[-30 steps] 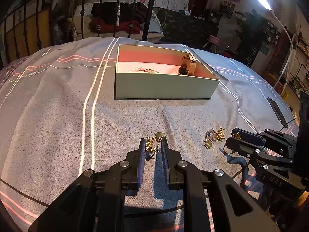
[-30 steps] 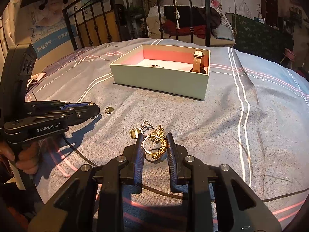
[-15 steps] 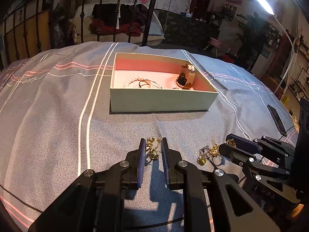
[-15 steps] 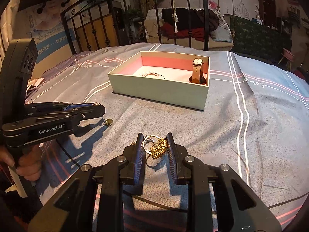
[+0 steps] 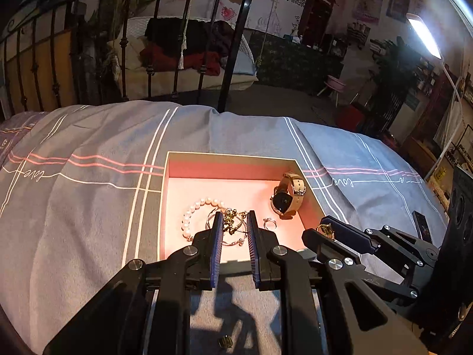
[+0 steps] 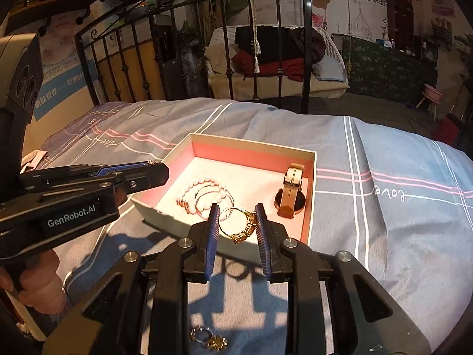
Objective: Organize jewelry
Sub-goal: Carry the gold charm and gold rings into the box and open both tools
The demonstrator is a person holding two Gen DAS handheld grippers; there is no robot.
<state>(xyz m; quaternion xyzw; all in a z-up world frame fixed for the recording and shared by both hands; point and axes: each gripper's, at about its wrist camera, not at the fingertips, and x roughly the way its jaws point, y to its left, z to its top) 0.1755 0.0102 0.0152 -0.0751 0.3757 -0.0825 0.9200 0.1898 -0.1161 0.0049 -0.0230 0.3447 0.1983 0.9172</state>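
An open box (image 5: 165, 207) (image 6: 310, 207) with a pink lining lies on the bed. Inside it are a pearl bracelet (image 5: 189, 216) (image 6: 192, 188), thin bangles (image 6: 212, 198), a small ring (image 5: 270, 222) and a beige-strapped watch (image 5: 288, 195) (image 6: 291, 195). My left gripper (image 5: 233, 222) is shut on a small gold chain piece (image 5: 232, 222) held above the box's near part. My right gripper (image 6: 238, 222) is shut on a gold bracelet with a ring (image 6: 239, 222), over the box's near wall. In the right wrist view the left gripper (image 6: 153, 171) reaches over the box's left corner.
A few small gold pieces (image 6: 208, 338) (image 5: 225, 341) lie on the grey striped bedspread (image 5: 74, 207) near me, partly behind the grippers. A black iron bed rail (image 5: 230, 59) stands beyond the box. A dark phone (image 5: 421, 226) lies on the bed's right side. A hand (image 6: 35, 284) holds the left gripper.
Both grippers lifted their gold pieces off the bedspread and carried them forward to the box, now over its near part. The leftover pieces have dropped to the bottom of the views.
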